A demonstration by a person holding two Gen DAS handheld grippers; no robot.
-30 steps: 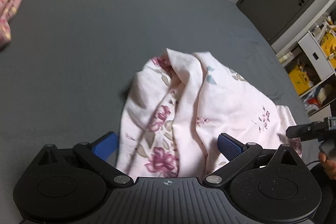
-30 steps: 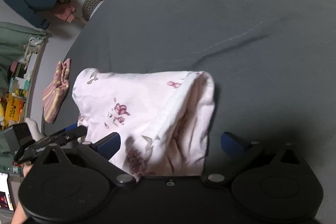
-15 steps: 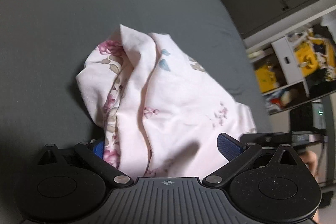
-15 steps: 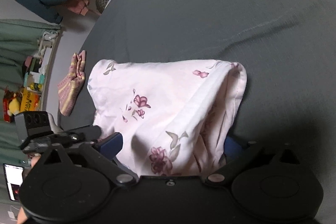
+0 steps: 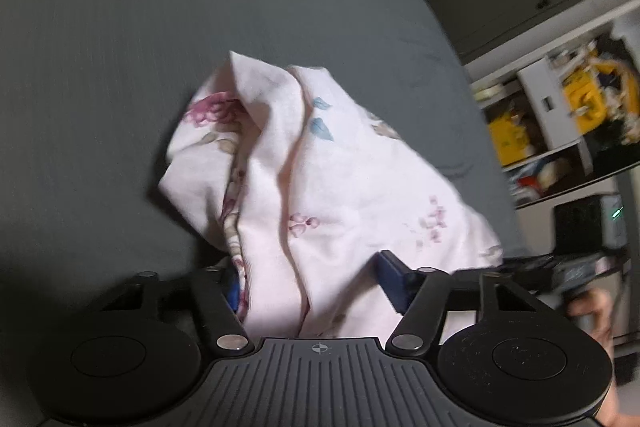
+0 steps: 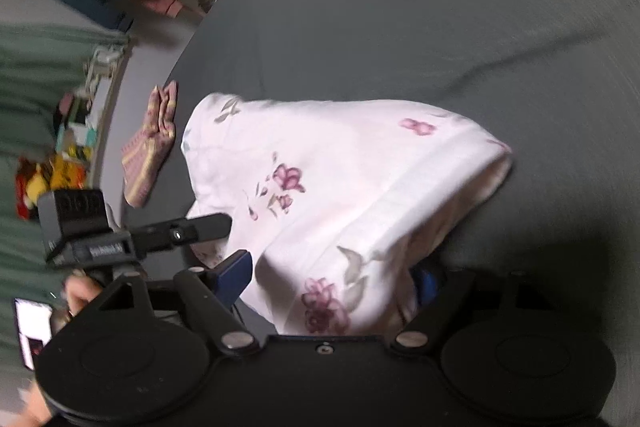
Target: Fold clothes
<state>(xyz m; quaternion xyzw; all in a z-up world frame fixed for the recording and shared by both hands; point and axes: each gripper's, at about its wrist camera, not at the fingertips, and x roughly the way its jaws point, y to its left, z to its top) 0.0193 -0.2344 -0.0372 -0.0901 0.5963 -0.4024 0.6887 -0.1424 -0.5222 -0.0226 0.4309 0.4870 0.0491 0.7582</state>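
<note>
Pink floral garment (image 5: pixel 332 187), one, between two tools' fingers.

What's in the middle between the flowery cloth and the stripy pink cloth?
Nothing but bare grey bedsheet. The right wrist view shows a narrow dark strip of it between the flowery cloth and the striped folded cloth, which lie apart.

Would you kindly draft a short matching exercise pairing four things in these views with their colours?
Things:
1. garment held between the grippers
2. bed sheet
3. small folded cloth at the sheet's edge
4. finger pads

Colours:
A. blue
B. pale pink with purple flowers
C. dark grey
D. pink and yellow stripes

Pairs: 1-B, 2-C, 3-D, 4-A
</note>
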